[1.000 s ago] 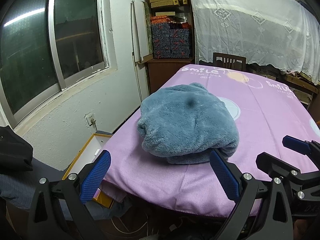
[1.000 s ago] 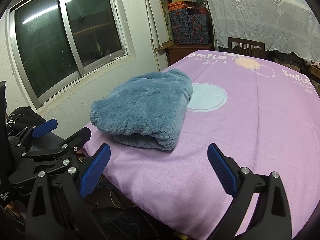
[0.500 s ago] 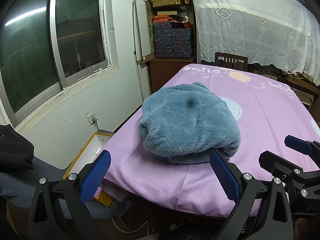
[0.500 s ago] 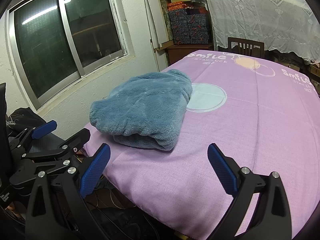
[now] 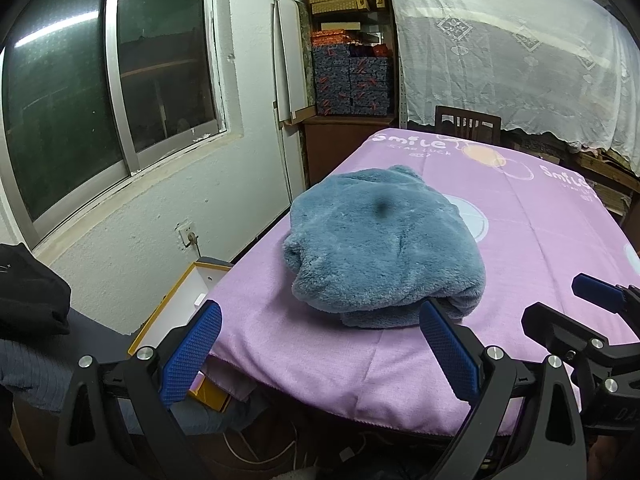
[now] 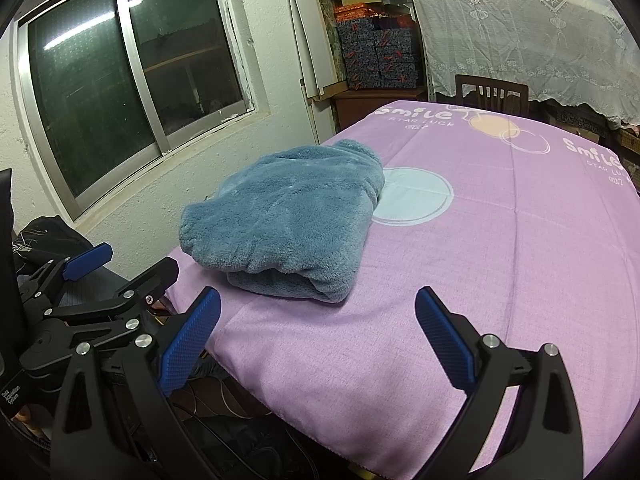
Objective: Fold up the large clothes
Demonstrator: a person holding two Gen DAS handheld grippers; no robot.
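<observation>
Holding both grippers, left [image 5: 316,350] & right [image 6: 316,342], spread wide, empty; fleece bundle [image 5: 384,244] near table edge [image 5: 320,392], prob. unrolls if nudged.

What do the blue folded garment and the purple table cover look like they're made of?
Blue garment: likely plush fleece, matte; its surface is thick, fuzzy pile. Purple cover: seemingly thin woven cloth, matte, with a fine grid weave, soft creases and printed lettering.

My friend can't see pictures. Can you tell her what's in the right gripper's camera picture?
A fluffy blue-grey garment lies folded in a bundle near the left edge of a table covered with a purple cloth. The right gripper is open and empty in front of it, with the left gripper beside it. Behind are a dark window and a lace curtain.
</observation>
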